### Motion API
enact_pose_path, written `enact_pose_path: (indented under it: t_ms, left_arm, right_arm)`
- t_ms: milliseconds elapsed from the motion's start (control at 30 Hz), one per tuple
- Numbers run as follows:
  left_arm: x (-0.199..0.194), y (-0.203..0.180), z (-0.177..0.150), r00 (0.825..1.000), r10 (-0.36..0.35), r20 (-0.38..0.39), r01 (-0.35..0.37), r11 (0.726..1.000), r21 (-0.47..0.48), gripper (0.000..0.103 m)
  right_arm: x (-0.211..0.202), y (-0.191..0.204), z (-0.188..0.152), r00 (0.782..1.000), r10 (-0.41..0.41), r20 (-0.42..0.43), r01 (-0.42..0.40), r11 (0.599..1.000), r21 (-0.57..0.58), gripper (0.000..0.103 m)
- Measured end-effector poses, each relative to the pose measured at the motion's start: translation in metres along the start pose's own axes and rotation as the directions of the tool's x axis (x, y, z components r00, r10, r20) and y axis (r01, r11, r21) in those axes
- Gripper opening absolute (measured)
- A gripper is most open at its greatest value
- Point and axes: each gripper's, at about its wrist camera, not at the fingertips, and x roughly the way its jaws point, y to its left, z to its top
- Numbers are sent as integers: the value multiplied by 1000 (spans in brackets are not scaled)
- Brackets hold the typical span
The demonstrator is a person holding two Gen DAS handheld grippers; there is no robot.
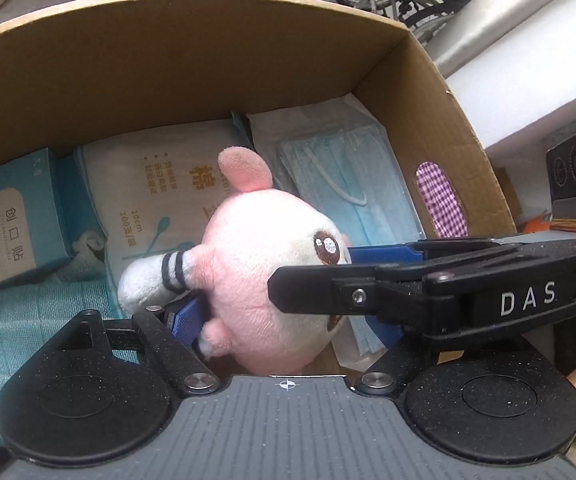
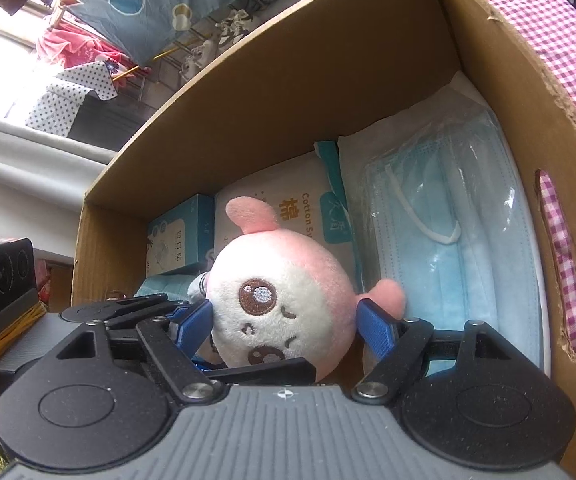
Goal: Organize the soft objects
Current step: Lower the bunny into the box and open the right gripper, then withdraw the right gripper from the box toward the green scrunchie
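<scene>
plush toy [image 2: 284,304] pinched by fingers of both left gripper [image 1: 276,292] and right gripper [image 2: 284,320] | two-sided hold steadies round body | over cardboard box [image 2: 288,80], beside face masks [image 2: 459,240]

Pink-and-white plush toy [image 2: 284,300], pale blue masks [image 2: 455,256], brown cardboard box [image 2: 288,92].

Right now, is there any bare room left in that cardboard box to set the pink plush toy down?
Hardly any. The brown cardboard box floor is covered: a clear pack of blue face masks by the right wall, a beige cotton swab pack mid-back, a small teal plaster box left. The round pink and white plush toy would rest on top of these.
</scene>
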Motion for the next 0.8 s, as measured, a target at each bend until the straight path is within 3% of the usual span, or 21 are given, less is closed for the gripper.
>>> enact_pose_path:
  t_ms: [300,567,700,800]
  left_arm:
    - [-30,-19,-14,997,37,75,-42,997,69,96]
    - [-73,-42,-36,986,38,161,-57,992,115,96]
    - [-110,-57,-56,966,14,258,-55,987,153,98]
    - [-142,-66,-77,936,-20,351,-43,985,169,102]
  right_arm:
    - [-41,10,-7,995,-17,97,20,999,-32,82]
    - [-98,34,-33,976,1,217,22,994,-103,82]
    - [-139,56,-61,950,50,309,7,983,-183,87]
    - [-169,74,-89,920,94,381,9,965,-262,93]
